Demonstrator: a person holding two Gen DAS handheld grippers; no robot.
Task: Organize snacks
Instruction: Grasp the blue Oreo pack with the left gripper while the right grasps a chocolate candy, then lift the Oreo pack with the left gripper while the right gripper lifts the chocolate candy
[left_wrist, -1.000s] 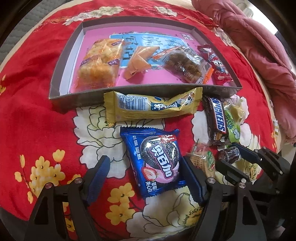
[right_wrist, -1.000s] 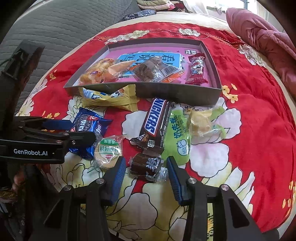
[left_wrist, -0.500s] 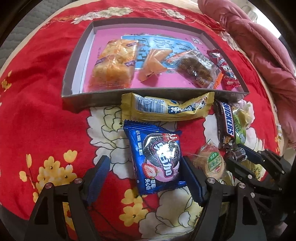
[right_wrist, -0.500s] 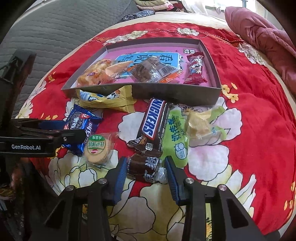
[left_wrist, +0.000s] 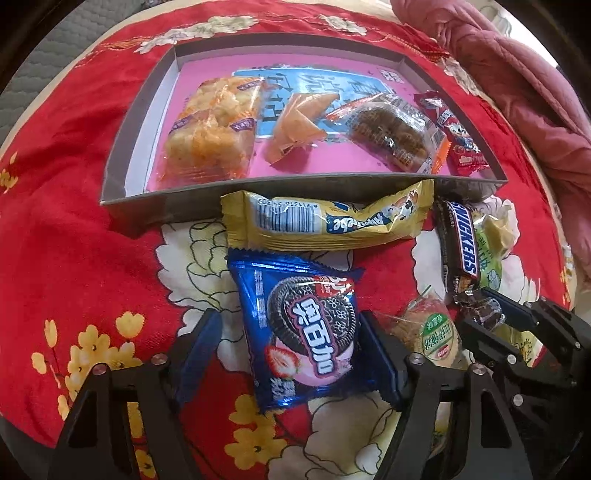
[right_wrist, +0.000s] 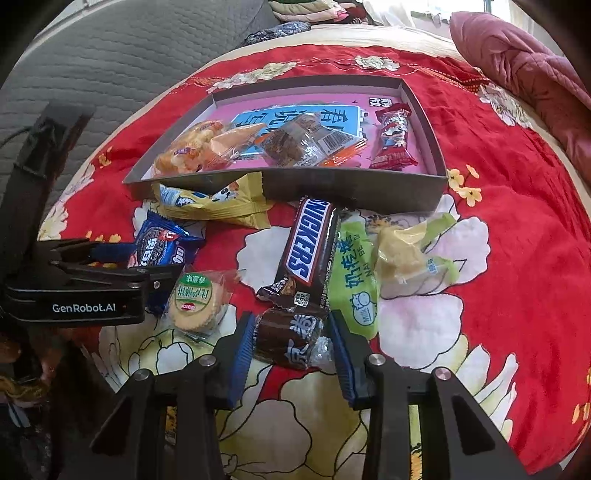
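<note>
Left tongs (left_wrist: 291, 343) narrowed; blue cookie packet (left_wrist: 303, 332) between fingers, closing.

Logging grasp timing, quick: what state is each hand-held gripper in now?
Left hand-held gripper: closing around the blue Oreo pack, not gripped yet.
Right hand-held gripper: closing around the brown candy, grip unclear.

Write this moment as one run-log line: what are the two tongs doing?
left tongs: closing around blue cookie pack | right tongs: astride small brown candy, grip unclear | tray: four snacks inside
</note>
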